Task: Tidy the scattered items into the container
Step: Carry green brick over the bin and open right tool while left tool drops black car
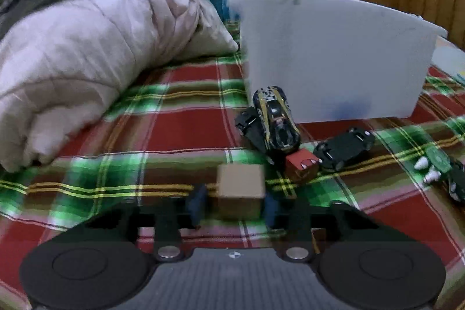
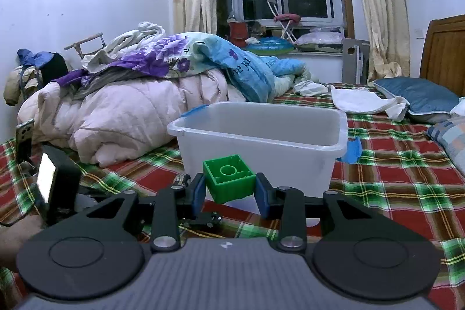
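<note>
Left wrist view: the left gripper (image 1: pixel 237 204) has its blue pads on either side of a tan block (image 1: pixel 240 195) on the plaid bedspread (image 1: pixel 174 132); blur hides whether they press on it. Just beyond, near the foot of the white bin (image 1: pixel 334 57), lie a black-and-gold toy car (image 1: pixel 276 121), a red block (image 1: pixel 300 166) and an overturned black car (image 1: pixel 344 147). In the right wrist view the right gripper (image 2: pixel 229 191) clamps a green brick (image 2: pixel 229 182) in front of the bin (image 2: pixel 261 141), below its rim.
</note>
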Demonstrator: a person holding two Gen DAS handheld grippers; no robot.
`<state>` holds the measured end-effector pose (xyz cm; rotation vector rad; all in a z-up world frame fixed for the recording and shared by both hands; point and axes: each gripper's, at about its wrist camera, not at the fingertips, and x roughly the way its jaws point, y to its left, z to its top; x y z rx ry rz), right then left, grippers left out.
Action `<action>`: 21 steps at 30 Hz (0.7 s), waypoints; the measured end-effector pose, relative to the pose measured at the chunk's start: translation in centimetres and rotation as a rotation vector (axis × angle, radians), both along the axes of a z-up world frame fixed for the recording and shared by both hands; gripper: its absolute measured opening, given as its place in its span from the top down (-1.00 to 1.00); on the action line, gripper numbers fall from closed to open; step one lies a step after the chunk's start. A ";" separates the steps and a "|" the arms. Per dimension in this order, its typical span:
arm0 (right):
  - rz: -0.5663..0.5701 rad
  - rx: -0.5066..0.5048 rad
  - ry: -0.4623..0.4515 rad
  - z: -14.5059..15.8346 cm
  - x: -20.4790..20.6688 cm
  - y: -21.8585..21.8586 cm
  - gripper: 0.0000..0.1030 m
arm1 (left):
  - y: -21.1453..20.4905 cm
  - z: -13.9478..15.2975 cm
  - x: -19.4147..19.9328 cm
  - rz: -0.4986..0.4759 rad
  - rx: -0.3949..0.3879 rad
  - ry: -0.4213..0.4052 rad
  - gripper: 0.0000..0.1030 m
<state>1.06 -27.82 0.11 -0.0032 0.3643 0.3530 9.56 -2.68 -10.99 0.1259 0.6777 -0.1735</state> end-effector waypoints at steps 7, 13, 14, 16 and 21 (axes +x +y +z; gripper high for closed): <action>-0.002 0.008 -0.001 0.0 0.4 0.1 0.22 | 0.3 1.8 -1.1 -0.006 -0.020 -0.045 0.34; -0.028 -0.009 -0.039 1.7 1.8 -0.2 0.22 | 0.3 8.7 -2.6 -0.040 -0.070 -0.157 0.34; -0.034 -0.011 -0.045 2.1 2.3 -0.3 0.22 | 0.2 10.0 -2.3 -0.044 -0.084 -0.169 0.34; -0.047 -0.018 -0.049 2.8 3.8 -0.5 0.22 | -0.2 12.6 -1.2 -0.051 -0.117 -0.180 0.34; -0.080 -0.062 -0.018 3.6 8.6 -1.1 0.22 | -3.2 15.9 3.6 -0.081 -0.144 -0.154 0.34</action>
